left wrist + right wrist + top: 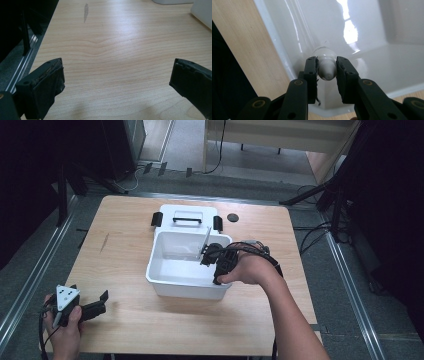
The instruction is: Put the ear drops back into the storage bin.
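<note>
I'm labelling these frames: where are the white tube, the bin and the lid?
Tube [326,68]: right gripper view, capped end between the right gripper's jaws.
Bin [187,290]: high view, near outer wall.
Lid [186,212]: high view, flat top above its black handle.

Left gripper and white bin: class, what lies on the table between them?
Nothing: in the high view, bare wooden table separates the left gripper from the white bin. The left gripper view shows the same bare wood.

Ahead of my left gripper [117,82] the table [112,45] lies bare; beside my right gripper [326,72], the bin wall [284,50] crowds close.
</note>
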Available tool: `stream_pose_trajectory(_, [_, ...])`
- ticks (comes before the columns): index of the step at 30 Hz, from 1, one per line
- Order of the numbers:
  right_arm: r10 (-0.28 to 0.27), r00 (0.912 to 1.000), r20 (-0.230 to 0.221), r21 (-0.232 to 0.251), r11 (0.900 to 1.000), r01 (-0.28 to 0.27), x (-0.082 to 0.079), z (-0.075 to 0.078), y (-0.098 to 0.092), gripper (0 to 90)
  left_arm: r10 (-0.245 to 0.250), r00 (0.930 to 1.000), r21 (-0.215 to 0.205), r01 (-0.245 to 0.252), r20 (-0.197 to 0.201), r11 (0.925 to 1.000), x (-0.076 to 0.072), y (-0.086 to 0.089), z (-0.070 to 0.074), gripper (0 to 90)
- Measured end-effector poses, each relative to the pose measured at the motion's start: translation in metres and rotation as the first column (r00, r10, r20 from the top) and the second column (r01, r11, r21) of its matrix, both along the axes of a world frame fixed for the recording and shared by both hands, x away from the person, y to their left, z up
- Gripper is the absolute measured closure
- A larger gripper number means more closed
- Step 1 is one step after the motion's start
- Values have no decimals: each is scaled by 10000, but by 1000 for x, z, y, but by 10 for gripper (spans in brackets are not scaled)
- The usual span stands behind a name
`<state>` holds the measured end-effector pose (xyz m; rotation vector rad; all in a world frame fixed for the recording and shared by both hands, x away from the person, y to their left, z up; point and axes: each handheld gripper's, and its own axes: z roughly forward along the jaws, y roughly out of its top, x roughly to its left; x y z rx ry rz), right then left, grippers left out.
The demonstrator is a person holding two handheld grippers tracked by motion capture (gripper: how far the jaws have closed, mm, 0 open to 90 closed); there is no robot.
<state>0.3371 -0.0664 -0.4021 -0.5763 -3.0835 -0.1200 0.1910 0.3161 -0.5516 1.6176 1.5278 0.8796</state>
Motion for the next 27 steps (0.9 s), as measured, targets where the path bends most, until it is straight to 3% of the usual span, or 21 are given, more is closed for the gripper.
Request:
stream_pose_trajectory(15, [-21,9998,-172,-424,9991,13,5,-25,9,718,-27,10000,30,27,-26,10000,0,0,0,0])
stream_pose_trajectory(27, [-184,9994,-299,-538,9984,167,8,-31,11,717,-37,10000,29,37,-53,10000,0,0,0,0])
